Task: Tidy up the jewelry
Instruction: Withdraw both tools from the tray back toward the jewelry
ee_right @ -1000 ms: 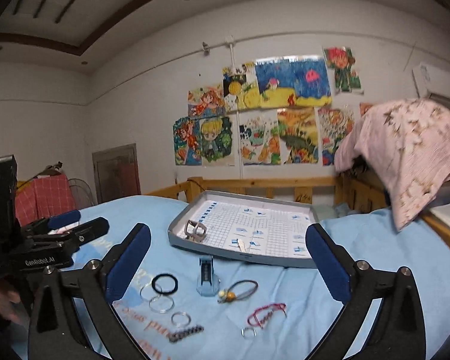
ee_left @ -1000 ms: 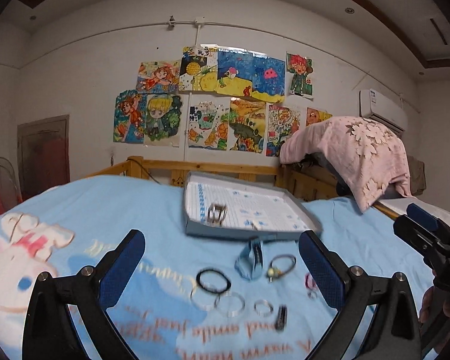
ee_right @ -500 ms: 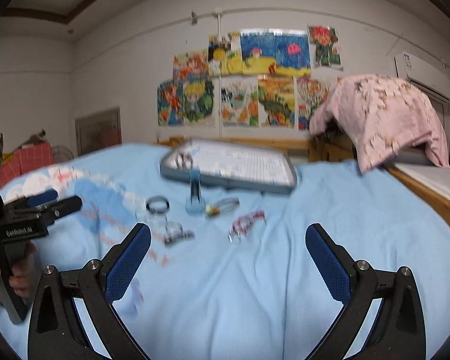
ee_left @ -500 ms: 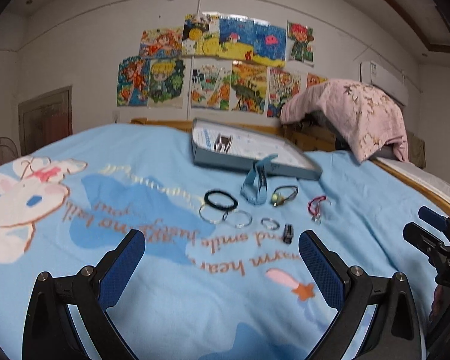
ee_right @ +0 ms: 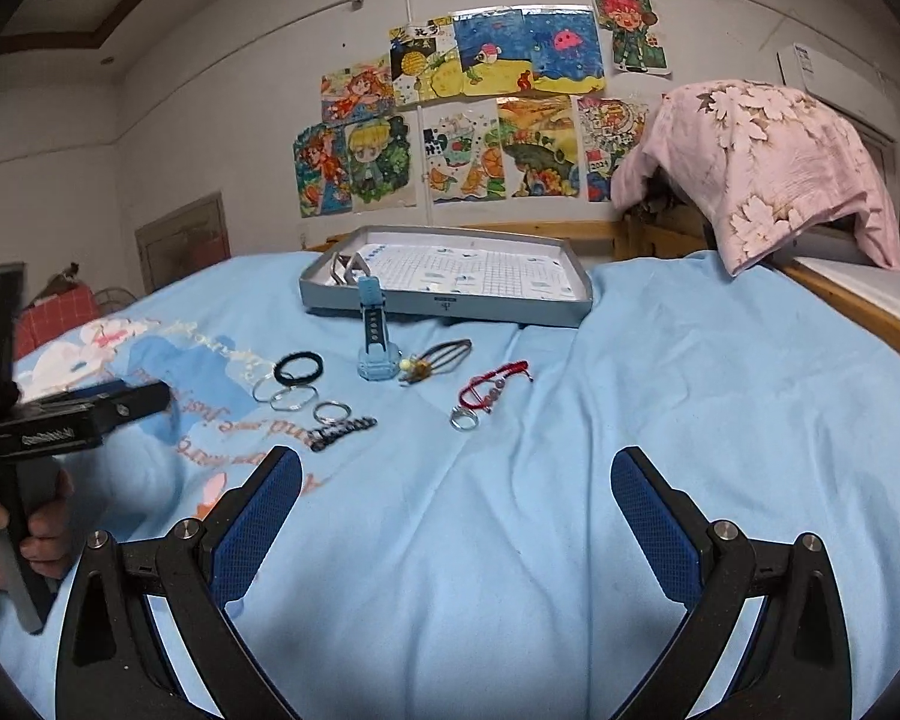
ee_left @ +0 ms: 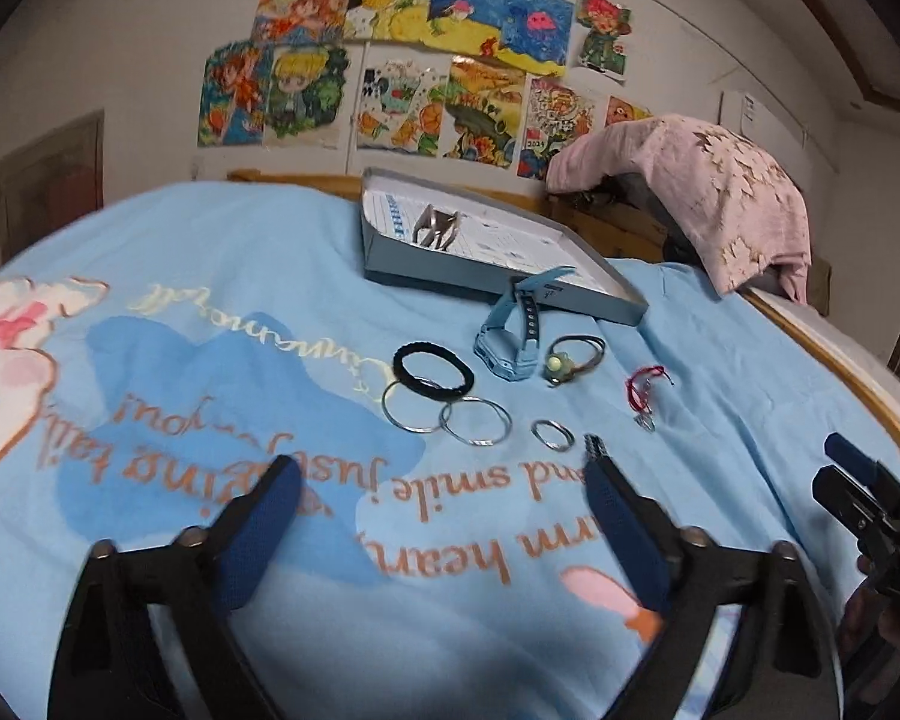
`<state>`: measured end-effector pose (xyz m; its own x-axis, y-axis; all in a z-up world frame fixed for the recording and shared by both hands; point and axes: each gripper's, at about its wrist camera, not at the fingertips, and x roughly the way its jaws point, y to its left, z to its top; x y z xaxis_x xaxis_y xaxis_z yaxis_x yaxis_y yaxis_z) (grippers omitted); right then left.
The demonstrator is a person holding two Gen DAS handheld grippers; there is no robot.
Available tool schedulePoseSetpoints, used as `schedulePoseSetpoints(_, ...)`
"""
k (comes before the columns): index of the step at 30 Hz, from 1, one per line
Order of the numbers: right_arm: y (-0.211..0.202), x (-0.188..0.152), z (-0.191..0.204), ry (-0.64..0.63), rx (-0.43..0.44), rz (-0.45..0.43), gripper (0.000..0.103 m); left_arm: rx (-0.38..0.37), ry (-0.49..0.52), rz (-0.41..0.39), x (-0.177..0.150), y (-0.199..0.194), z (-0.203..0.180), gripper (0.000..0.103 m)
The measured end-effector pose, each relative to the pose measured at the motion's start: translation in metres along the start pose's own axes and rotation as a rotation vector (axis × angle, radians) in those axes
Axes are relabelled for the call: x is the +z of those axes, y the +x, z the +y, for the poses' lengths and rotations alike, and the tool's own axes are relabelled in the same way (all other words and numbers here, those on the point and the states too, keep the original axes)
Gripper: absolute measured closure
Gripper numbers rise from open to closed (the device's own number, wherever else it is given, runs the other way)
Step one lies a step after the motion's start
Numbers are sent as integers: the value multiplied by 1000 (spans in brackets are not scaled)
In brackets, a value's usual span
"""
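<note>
Bright children's drawings (ee_right: 480, 120) cover the white wall behind a bed spread with a light blue cartoon-print blanket (ee_right: 660, 420), and a pink flowered cloth (ee_right: 762, 168) hangs over the wooden frame at the far right corner. At the back of the bed lies a shallow grey cardboard tray (ee_right: 450, 305) lined with gridded paper; a folded metal clip (ee_left: 437, 229) sits in its left end. Just in front of the tray stands a pale blue plastic watch (ee_right: 376, 341), its strap rising against the tray wall. Beside it on the right lies a brown hair tie with a yellow bead (ee_left: 572, 357), and further right a red cord bracelet (ee_right: 491, 389) with a small silver ring (ee_right: 464, 420) close by. Left of the watch lie a black elastic hair band (ee_left: 432, 371), two thin silver bangles (ee_left: 447, 415) overlapping each other, a smaller silver hoop (ee_left: 552, 435) and a short dark beaded piece (ee_right: 342, 431). The left tool (ee_left: 444, 516) hangs above the blanket in front of the bangles, its blue-padded fingers spread wide and holding nothing. The right tool (ee_right: 456, 510) hangs over bare blanket nearer the bed's front, likewise spread apart and empty.
</note>
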<state>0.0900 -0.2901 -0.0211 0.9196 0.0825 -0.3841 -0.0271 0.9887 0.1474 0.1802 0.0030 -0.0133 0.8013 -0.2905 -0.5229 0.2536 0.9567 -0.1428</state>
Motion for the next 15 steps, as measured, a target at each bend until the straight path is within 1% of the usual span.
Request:
schedulePoseSetpoints(2, 8, 4, 1, 12, 11, -5, 4, -5, -39, 17, 5, 10, 10, 17)
schedulePoseSetpoints(3, 13, 6, 3, 18, 14, -13, 10, -7, -51, 21, 8, 15, 14, 19)
schedulePoseSetpoints(4, 19, 9, 7, 15, 33, -16, 14, -6, -55, 23, 11, 19, 17, 22)
schedulePoseSetpoints(5, 24, 10, 11, 6, 47, -13, 21, -4, -52, 26, 14, 24, 19, 23)
schedulePoseSetpoints(6, 30, 12, 16, -8, 59, -6, 25, -2, -44, 28, 17, 28, 20, 27)
schedulePoseSetpoints(7, 36, 14, 21, -21, 70, -2, 26, -2, -30, 34, 21, 34, 21, 32)
schedulePoseSetpoints(10, 55, 21, 36, -50, 116, 18, 37, -7, 8, 67, 29, 52, 20, 39)
schedulePoseSetpoints(11, 63, 25, 40, -55, 131, 20, 39, -13, 14, 75, 31, 58, 19, 40)
schedulePoseSetpoints(13, 75, 30, 47, -52, 147, 23, 40, -32, 19, 95, 34, 70, 20, 40)
schedulePoseSetpoints(14, 80, 31, 48, -46, 157, 27, 42, -43, 16, 107, 35, 75, 22, 40)
schedulePoseSetpoints(15, 87, 33, 51, -37, 172, 36, 47, -57, 9, 121, 35, 82, 23, 40)
